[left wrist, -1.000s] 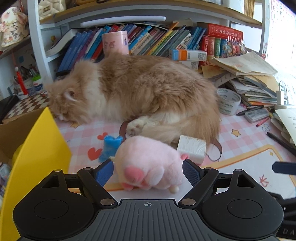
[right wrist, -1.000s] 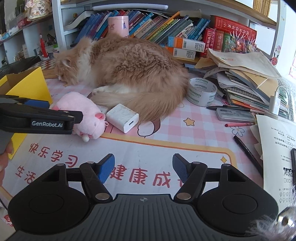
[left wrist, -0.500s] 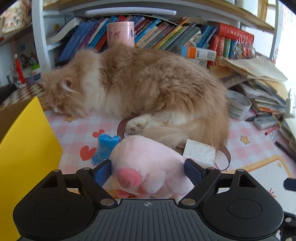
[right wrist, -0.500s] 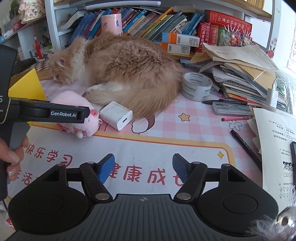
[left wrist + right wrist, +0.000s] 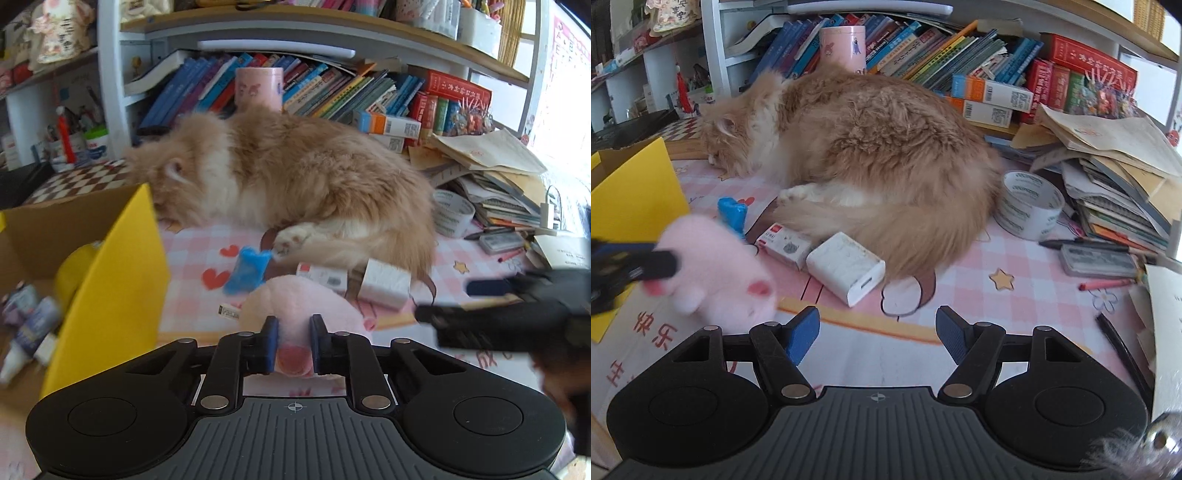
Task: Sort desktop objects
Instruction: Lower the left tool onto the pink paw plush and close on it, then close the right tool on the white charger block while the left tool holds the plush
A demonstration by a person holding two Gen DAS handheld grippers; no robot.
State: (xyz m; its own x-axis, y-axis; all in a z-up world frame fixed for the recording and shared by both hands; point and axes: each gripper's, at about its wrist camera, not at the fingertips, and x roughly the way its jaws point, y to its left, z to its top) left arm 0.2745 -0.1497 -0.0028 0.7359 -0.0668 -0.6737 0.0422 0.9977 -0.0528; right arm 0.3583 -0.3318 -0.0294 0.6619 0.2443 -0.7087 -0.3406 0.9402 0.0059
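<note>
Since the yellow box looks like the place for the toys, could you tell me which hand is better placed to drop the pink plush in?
The left. Its gripper has just closed on the pink plush, and the yellow box is right beside it. The right gripper is open and empty, farther from the box.

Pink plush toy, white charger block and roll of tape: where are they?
pink plush toy (image 5: 716,266), right wrist view, on its pink body.
white charger block (image 5: 846,266), right wrist view, on its top face.
roll of tape (image 5: 1028,205), right wrist view, on its outer wall.

A fluffy ginger cat (image 5: 864,155) sleeps on the desk — bookshelf (image 5: 923,55) crammed behind it.
</note>
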